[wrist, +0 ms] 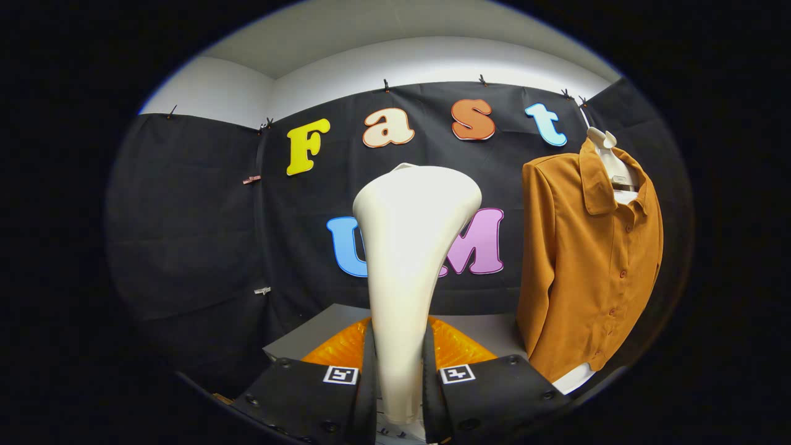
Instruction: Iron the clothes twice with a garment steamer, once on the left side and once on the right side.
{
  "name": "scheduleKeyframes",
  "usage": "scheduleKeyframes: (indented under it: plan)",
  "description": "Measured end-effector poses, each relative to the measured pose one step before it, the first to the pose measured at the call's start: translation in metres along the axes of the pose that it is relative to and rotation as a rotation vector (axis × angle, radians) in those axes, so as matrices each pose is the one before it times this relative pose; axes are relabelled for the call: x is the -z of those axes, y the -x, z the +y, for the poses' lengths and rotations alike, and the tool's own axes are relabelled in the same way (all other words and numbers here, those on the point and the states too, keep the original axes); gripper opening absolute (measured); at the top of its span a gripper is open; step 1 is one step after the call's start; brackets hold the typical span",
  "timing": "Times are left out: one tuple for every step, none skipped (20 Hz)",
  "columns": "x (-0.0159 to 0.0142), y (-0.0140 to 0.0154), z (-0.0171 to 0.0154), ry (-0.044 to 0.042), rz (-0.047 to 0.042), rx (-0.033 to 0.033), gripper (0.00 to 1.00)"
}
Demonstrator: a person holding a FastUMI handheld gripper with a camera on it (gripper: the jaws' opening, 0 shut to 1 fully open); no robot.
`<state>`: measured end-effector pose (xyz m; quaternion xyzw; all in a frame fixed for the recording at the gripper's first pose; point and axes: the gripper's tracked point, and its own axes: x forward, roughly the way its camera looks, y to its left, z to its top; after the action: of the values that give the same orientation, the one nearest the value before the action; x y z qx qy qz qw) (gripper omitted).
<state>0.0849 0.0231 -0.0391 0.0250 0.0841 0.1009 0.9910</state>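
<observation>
Your gripper (398, 371) clamped on the white garment steamer (411, 247), both fingers pressing its handle, head upright, brown shirt (587, 266) hanging beyond, to the fingers' right, apart from the steamer.

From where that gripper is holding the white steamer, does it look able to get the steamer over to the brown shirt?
Probably yes. The gripper is shut on the steamer, held upright between its fingers. The shirt hangs on its hanger off to the right, beyond the fingers, and nothing stands between steamer and shirt.
</observation>
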Motion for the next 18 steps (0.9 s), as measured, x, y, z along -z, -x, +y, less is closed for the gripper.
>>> scheduleKeyframes:
  plan:
    - [-0.00016,0.00104,0.0004,-0.00116,-0.00208,0.00088,0.33]
    - [-0.00151,-0.00001,0.00071,-0.00118,-0.00539,-0.00042,0.33]
    - [-0.0002,0.00056,0.00106,-0.00157,-0.0034,-0.00164,0.33]
    - [-0.00033,0.00029,0.00139,-0.0019,-0.00296,-0.00149,0.33]
    - [0.0004,0.00113,-0.00035,-0.00116,-0.00176,0.00218,0.33]
    - [0.00065,0.00005,-0.00116,-0.00071,-0.00083,0.0057,0.33]
    - [-0.00003,0.0004,-0.00107,-0.00171,-0.00044,0.00513,0.33]
    - [0.00004,0.0007,0.00086,-0.00337,0.00101,0.00313,0.33]
    - [0.00012,0.00065,-0.00012,-0.00186,-0.00044,0.0013,0.33]
    - [0.00035,-0.00036,-0.00052,0.00147,-0.00074,0.00298,0.33]
    - [-0.00011,0.00027,-0.00023,0.0029,-0.00071,0.00328,0.33]
    - [-0.00069,-0.00049,0.00034,0.00255,-0.0009,0.00237,0.33]
    - [-0.00105,-0.00061,0.00066,0.00135,0.00057,0.00052,0.33]
    - [0.0003,0.00059,0.00034,0.00213,0.00153,0.00006,0.33]
    - [-0.00003,-0.0002,0.00011,0.0037,0.00058,0.00112,0.33]
    - [-0.00031,-0.00017,0.0003,0.003,0.00018,0.00278,0.33]
    - [-0.00076,-0.00003,0.00015,0.00191,-0.00055,0.00385,0.33]
    - [0.0002,-0.00024,0.00016,-0.00012,-0.00065,0.00268,0.33]
